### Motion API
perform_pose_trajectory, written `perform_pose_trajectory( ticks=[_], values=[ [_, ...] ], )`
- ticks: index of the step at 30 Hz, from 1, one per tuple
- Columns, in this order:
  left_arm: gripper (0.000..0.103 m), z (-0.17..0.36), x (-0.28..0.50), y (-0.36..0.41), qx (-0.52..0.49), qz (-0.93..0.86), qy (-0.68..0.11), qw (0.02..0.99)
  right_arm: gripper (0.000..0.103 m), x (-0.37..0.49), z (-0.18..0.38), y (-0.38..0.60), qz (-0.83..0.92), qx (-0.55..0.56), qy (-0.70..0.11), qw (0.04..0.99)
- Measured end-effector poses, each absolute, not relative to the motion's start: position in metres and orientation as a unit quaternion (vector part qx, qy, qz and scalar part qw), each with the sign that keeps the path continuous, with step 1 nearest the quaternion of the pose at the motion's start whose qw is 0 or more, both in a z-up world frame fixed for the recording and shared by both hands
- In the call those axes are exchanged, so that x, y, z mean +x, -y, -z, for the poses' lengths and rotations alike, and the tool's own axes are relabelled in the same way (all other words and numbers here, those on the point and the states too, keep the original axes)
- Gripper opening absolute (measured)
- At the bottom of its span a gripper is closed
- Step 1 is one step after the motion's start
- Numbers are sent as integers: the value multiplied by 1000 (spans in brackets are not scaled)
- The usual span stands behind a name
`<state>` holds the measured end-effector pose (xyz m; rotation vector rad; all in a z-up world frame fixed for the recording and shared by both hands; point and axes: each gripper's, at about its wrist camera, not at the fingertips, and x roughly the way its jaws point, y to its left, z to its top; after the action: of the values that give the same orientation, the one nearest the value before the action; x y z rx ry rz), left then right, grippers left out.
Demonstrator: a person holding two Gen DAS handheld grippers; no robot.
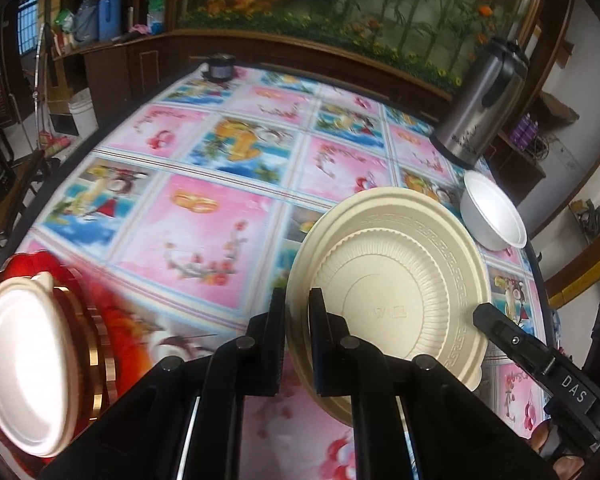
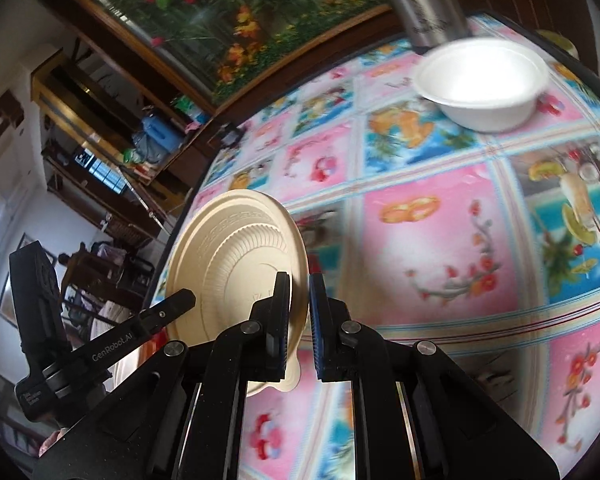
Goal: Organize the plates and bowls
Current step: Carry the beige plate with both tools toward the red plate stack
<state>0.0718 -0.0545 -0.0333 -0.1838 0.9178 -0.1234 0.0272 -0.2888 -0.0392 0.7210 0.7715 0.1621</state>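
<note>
A round cream plate (image 1: 400, 280) with a ribbed rim hangs tilted above the patterned tablecloth, held from both sides. In the left wrist view my left gripper (image 1: 297, 312) is shut on its near left rim, and the right gripper (image 1: 485, 315) meets the opposite rim. The right wrist view shows the same cream plate (image 2: 228, 264) with my right gripper (image 2: 299, 304) shut on its edge and the left gripper (image 2: 185, 300) at the far side. A white bowl (image 1: 494, 212) (image 2: 480, 80) stands upright on the table beyond the plate.
A white plate (image 1: 20, 368) lies on a red and gold stand (image 1: 100, 344) at the near left. A steel flask (image 1: 480, 108) (image 2: 420, 4) stands behind the bowl. A small dark pot (image 1: 220, 68) sits at the far table edge (image 1: 100, 136).
</note>
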Motion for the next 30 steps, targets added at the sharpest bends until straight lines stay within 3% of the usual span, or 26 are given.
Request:
perform_pose_trajectory(
  ticks=[18,30],
  values=[
    [9,-24,-5,-88,-115,-15,-374,920,9,38,-26,143,-186,263,-367,872],
    [9,-8,-22,-156,-137,-63,-395,906,10,51,-21,47,-244,215,-409,853]
  ],
)
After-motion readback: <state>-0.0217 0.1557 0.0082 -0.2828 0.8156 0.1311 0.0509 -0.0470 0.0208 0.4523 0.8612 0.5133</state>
